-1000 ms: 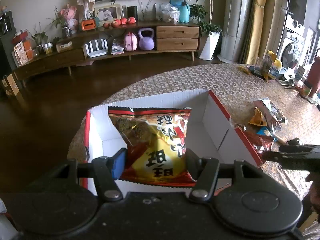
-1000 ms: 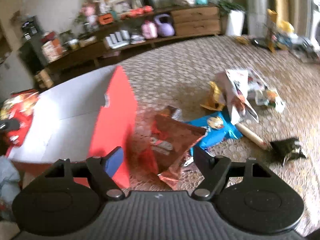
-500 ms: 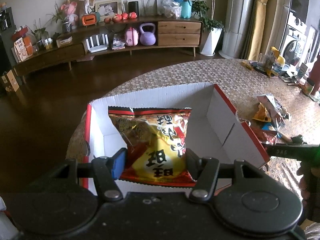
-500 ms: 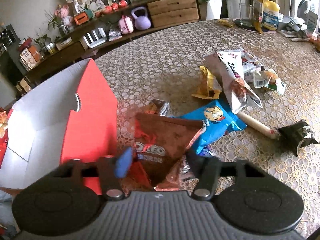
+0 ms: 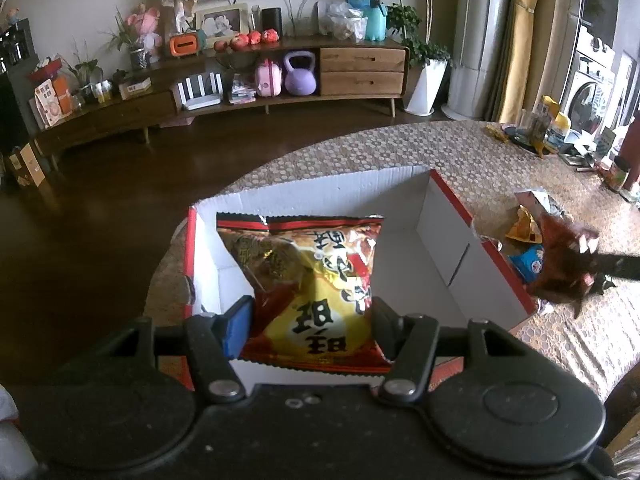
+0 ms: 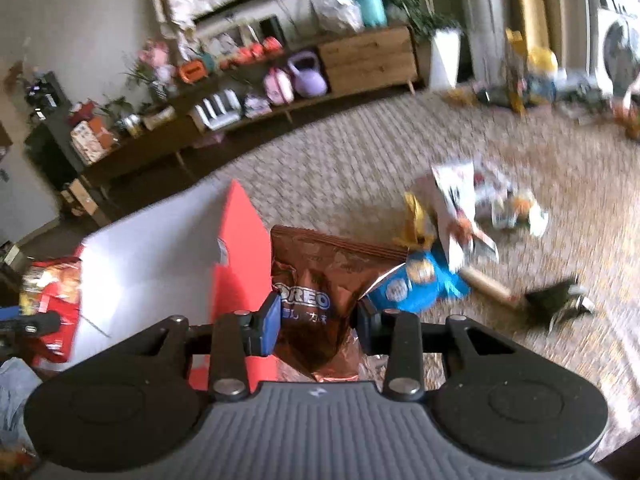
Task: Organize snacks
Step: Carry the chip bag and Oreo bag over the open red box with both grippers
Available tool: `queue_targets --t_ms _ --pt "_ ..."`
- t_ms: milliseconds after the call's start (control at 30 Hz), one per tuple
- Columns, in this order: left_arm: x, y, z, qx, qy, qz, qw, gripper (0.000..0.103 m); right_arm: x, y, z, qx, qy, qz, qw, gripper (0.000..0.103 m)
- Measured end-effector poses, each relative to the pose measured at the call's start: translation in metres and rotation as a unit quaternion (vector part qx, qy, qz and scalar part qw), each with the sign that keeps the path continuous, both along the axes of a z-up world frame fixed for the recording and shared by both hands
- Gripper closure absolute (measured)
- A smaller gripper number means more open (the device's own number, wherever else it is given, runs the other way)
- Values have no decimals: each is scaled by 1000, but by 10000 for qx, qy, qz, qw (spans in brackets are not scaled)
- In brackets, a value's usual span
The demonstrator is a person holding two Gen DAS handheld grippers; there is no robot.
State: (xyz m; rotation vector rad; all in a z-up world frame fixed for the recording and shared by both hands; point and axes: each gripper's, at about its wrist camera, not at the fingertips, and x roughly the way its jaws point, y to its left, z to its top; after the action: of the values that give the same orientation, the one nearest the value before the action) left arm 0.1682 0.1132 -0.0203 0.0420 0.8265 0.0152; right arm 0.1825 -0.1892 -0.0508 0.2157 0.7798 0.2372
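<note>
Right wrist view has the right claw (image 6: 316, 316) with its jaws closing on a brown Oreo bag (image 6: 320, 280), pads pressing the lower part of the pack from both sides, so it's clamped on it. The bag sits right beside the red outer wall of the cardboard box (image 6: 240, 248), with a blue snack packet (image 6: 416, 284) just behind it on the lace-covered tabletop (image 6: 360, 152). Picture is pretty blurry (lots of smear over the far snacks), so I can't tell whether the bag's bottom edge touches the cloth.

Left wrist view: the left claw (image 5: 312, 324) stands around the near end of a red and yellow chip bag (image 5: 308, 280) that lies inside the box, against its left side. The fingers look snug to the bag's edges, so I read that as a hold, not open air.

Handling-wise, my guess is both packs are light, crinkly and slippery foil, and the contents will crush if squeezed hard. The Oreo bag looks floppy above the pinch, so it'll probably swing. Grabbing near a sealed seam or corner seems safer than the puffy middle. The empty right half of the box looks like the obvious spot for it.
</note>
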Motion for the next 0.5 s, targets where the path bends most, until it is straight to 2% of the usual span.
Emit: queue_targets --t_ms 133,267,500 --pt "-1 5 6 14 -70 65 10000 43 -4 7 32 88 -208 216 9995 66" --pt "1 11 12 34 -133 111 9998 43 -2 31 49 48 -327 572 9978 66" --pt "18 26 5 145 -36 213 9997 43 14 92 41 -100 -156 1165 9930 66"
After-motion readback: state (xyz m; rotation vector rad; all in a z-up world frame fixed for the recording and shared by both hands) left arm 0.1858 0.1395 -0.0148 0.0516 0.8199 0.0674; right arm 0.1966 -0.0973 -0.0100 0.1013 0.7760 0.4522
